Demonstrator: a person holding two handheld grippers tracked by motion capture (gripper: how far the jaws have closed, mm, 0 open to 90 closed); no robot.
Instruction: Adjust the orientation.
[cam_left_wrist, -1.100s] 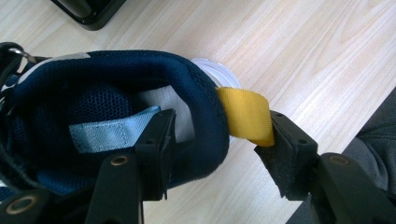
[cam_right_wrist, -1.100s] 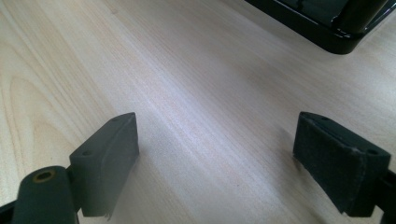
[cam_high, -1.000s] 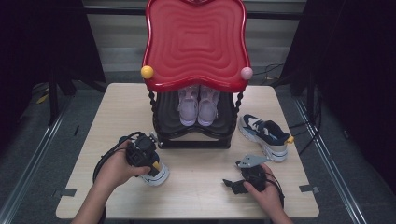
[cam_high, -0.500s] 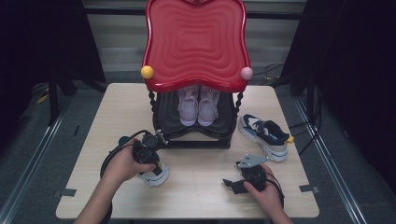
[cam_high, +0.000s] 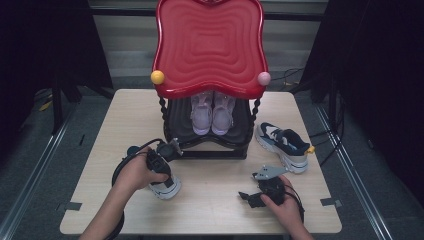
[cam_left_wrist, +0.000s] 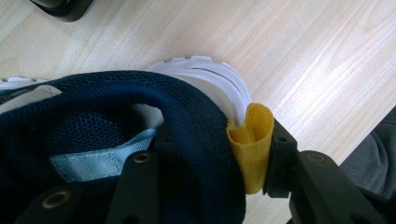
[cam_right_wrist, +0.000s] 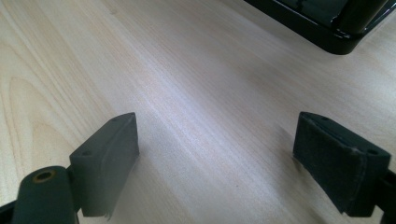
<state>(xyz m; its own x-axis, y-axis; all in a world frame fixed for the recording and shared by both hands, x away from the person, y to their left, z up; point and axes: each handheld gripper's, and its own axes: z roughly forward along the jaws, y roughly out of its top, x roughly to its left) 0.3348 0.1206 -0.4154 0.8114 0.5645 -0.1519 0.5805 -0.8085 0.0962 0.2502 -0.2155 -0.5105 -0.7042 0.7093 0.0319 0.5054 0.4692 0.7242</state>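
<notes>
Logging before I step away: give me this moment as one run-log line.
left gripper: jaws just closing on navy shoe heel collar, at yellow pull tab | right gripper: open, over table | second navy shoe: beside rack

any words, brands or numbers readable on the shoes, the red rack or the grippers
None can be read.
Navy shoe in the left gripper: yellow heel loop and pale blue inner tab are blank.
Second navy shoe: any marks too small to read.
Lilac pair, red rack: no lettering visible.

High view looks down; gripper views hug the shared table (cam_high: 220, 200).
</notes>
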